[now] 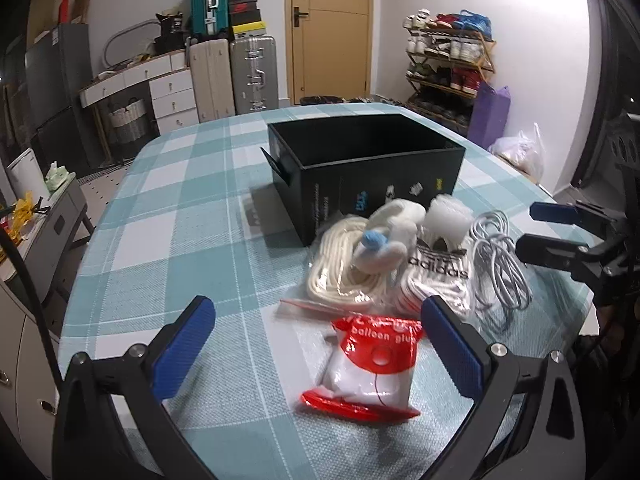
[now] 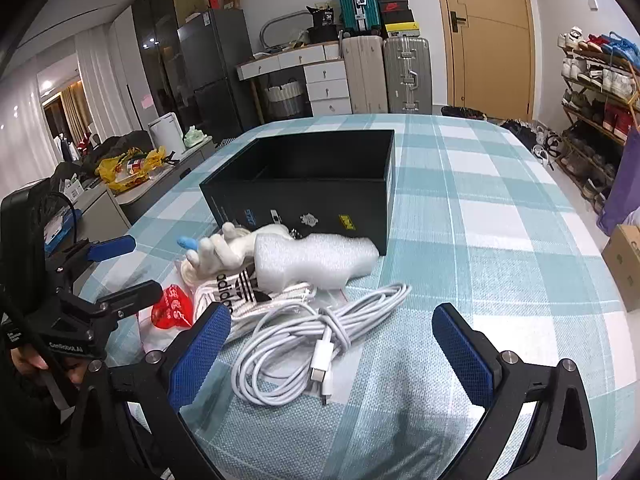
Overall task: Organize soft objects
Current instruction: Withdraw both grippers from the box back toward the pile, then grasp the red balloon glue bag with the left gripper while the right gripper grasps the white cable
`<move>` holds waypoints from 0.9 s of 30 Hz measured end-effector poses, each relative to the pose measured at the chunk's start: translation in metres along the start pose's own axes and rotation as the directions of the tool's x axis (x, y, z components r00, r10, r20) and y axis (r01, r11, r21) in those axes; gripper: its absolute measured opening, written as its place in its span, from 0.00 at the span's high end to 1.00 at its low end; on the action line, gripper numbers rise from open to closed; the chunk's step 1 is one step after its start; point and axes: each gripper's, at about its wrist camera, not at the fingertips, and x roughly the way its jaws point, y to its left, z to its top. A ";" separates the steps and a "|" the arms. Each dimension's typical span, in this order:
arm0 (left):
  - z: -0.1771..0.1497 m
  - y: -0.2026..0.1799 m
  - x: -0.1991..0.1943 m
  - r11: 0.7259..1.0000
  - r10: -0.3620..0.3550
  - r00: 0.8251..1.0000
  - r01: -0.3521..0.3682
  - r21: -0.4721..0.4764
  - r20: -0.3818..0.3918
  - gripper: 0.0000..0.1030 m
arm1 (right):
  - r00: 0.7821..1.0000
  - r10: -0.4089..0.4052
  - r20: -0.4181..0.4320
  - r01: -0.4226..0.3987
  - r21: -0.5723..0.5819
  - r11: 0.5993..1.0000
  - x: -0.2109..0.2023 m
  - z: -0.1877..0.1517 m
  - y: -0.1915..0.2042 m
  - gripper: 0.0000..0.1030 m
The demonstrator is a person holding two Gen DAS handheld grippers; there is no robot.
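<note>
Both hand-held grippers I kept wide apart, holding nothing: the left hand-held gripper [image 1: 318, 344] straddled a red-and-white packet [image 1: 366, 368], the right hand-held gripper [image 2: 332, 344] hovered over a coiled white cable [image 2: 304, 344]. Rope [image 1: 340, 268], glove [image 2: 224, 250] and foam [image 2: 316, 258] lay heaped on the bench [image 2: 500, 208] against an open black box [image 2: 308, 184].

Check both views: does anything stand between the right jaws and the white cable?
Nothing visible does. The right gripper is open, and the cable lies on the tablecloth just ahead, between its jaws. The foam and box lie beyond.
</note>
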 end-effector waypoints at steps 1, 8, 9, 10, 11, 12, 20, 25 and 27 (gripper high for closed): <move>-0.001 -0.001 0.000 1.000 -0.003 1.000 0.003 0.007 -0.001 0.00 | 1.000 0.001 -0.002 -0.001 0.000 1.000 0.000 0.000 0.000 0.01; -0.005 -0.001 0.000 0.999 -0.038 0.999 0.038 0.002 -0.016 0.00 | 1.000 0.006 -0.007 -0.006 0.001 1.000 0.002 -0.001 0.001 0.01; -0.006 -0.002 0.000 0.999 -0.040 0.999 0.040 0.003 -0.019 0.00 | 1.000 0.007 -0.011 -0.007 0.003 1.000 0.002 -0.001 0.001 0.01; -0.008 -0.002 0.001 0.999 -0.043 0.999 0.043 0.006 -0.024 0.00 | 1.000 0.009 -0.014 -0.009 0.004 1.000 0.003 -0.002 0.001 0.01; -0.008 -0.002 0.001 0.999 -0.045 0.999 0.045 0.007 -0.029 0.00 | 1.000 0.011 -0.018 -0.011 0.006 1.000 0.004 -0.002 0.001 0.01; -0.010 -0.003 0.002 0.999 -0.046 0.998 0.046 0.008 -0.033 0.00 | 1.000 0.015 -0.021 -0.015 0.009 1.000 0.005 -0.002 0.002 0.01; -0.019 -0.006 0.007 0.998 -0.063 0.995 0.065 0.018 -0.073 0.00 | 0.997 0.045 -0.065 -0.045 -0.003 0.999 0.016 -0.005 0.008 0.01; -0.021 -0.007 0.009 0.997 -0.074 0.993 0.076 0.021 -0.089 0.00 | 0.995 0.043 -0.090 -0.045 -0.016 0.999 0.024 -0.006 0.012 0.01; -0.022 -0.007 0.010 0.997 -0.076 0.993 0.078 0.020 -0.093 0.00 | 0.995 0.033 -0.099 -0.035 -0.018 0.999 0.026 -0.007 0.011 0.01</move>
